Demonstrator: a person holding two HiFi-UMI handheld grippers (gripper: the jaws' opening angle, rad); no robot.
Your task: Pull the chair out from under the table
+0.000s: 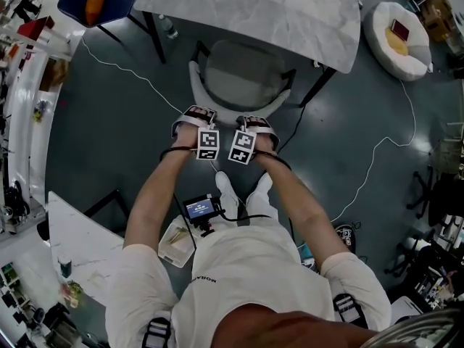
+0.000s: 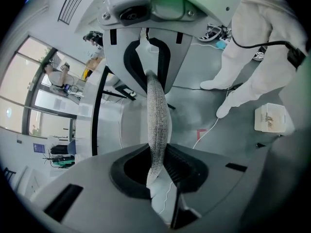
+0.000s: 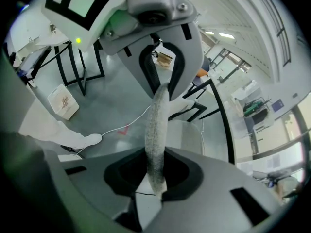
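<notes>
A chair point(image 1: 239, 78) with a grey seat and a pale curved backrest stands half under the white marble table point(image 1: 290, 13). My left gripper point(image 1: 194, 118) is shut on the backrest's top edge at its left. My right gripper point(image 1: 255, 125) is shut on the same edge at its right. In the left gripper view the grey fabric edge of the backrest point(image 2: 158, 115) runs upright between the jaws of the left gripper point(image 2: 156, 171), pressed from both sides. The right gripper view shows the same fabric edge point(image 3: 156, 125) pinched in the right gripper point(image 3: 155, 178).
Black table legs point(image 1: 156, 38) flank the chair. A blue chair point(image 1: 94, 2) stands at the top left, a round white cushion point(image 1: 399, 38) at the top right. A white cable point(image 1: 123, 71) snakes over the dark floor. Another white tabletop point(image 1: 80, 245) and a small box point(image 1: 176, 241) lie behind my left side.
</notes>
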